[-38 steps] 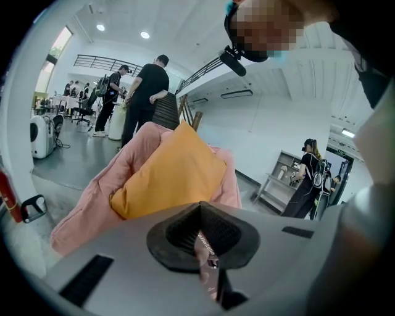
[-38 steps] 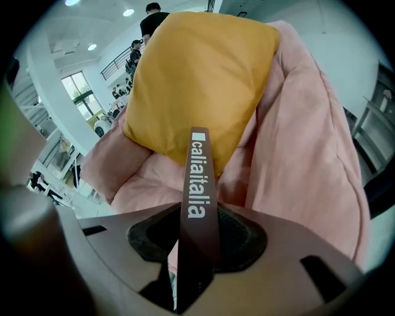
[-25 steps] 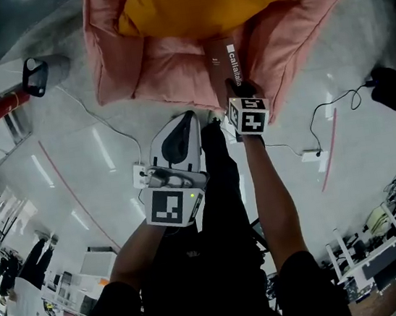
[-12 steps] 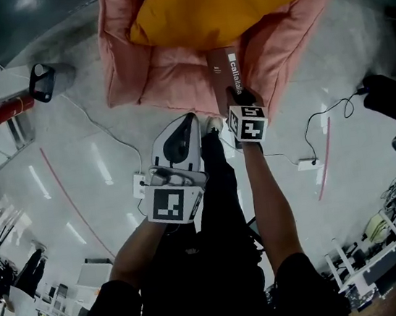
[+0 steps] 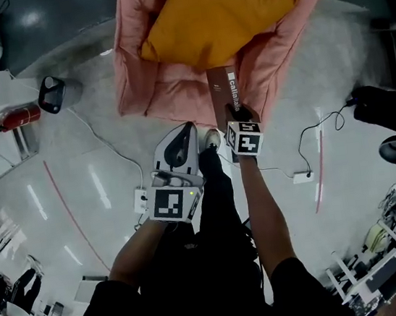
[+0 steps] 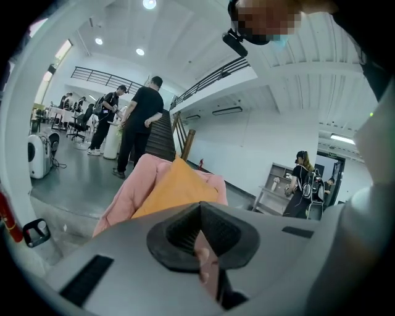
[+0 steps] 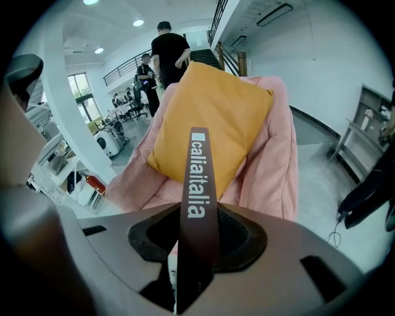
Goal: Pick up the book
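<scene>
We see a pink padded seat [image 5: 166, 85] at 12 o'clock in the head view, holding an orange cushion [image 5: 214, 12] that fills its hollow. It stands on a pale glossy floor [image 5: 98, 175]. A red fire extinguisher [image 5: 20, 116] lies at 10 o'clock, and a white cable [image 5: 101, 142] runs to a socket strip [image 5: 140, 198]. The left gripper view shows an open hall with a staircase [image 6: 162, 139] and a standing person [image 6: 139, 123].

The right gripper [image 5: 240, 111] has its jaws clamped on the brown book [image 5: 228, 87]. Its lettered spine faces up and points from the jaws toward 12 o'clock, over the seat's front edge.

The left gripper [image 5: 183, 130], at 9 o'clock of the right one, has its jaws almost together and holds nothing, clear of the book.
</scene>
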Demonstrator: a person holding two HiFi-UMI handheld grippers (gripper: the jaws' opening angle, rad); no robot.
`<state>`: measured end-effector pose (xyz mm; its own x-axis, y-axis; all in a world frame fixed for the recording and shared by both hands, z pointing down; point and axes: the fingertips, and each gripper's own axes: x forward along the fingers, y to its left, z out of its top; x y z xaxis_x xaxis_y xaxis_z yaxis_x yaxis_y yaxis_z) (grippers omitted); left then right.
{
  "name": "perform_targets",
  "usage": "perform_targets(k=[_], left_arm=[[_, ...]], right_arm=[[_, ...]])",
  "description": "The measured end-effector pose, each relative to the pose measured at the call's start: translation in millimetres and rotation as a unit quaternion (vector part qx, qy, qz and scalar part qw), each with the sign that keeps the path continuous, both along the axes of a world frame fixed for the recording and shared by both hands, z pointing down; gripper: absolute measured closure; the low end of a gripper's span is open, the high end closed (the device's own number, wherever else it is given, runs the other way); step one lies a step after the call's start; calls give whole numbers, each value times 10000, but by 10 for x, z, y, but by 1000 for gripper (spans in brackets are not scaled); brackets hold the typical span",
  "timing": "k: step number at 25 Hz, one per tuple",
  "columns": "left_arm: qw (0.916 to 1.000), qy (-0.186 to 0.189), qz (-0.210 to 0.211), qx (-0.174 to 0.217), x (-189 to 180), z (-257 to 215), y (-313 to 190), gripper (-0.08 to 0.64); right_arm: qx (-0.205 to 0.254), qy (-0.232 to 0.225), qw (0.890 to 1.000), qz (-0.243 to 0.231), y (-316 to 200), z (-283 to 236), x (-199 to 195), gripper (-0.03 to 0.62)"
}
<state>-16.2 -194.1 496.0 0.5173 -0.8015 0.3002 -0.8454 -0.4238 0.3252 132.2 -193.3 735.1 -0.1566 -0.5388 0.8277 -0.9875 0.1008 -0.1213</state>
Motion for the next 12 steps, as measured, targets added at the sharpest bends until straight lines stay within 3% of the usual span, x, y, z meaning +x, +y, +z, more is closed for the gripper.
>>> perform_targets(k=[12], left_arm=[[9995, -28, 214, 225, -288, -523, 234, 552]], right_arm=[[274, 62, 9992, 276, 235, -702, -192, 449]])
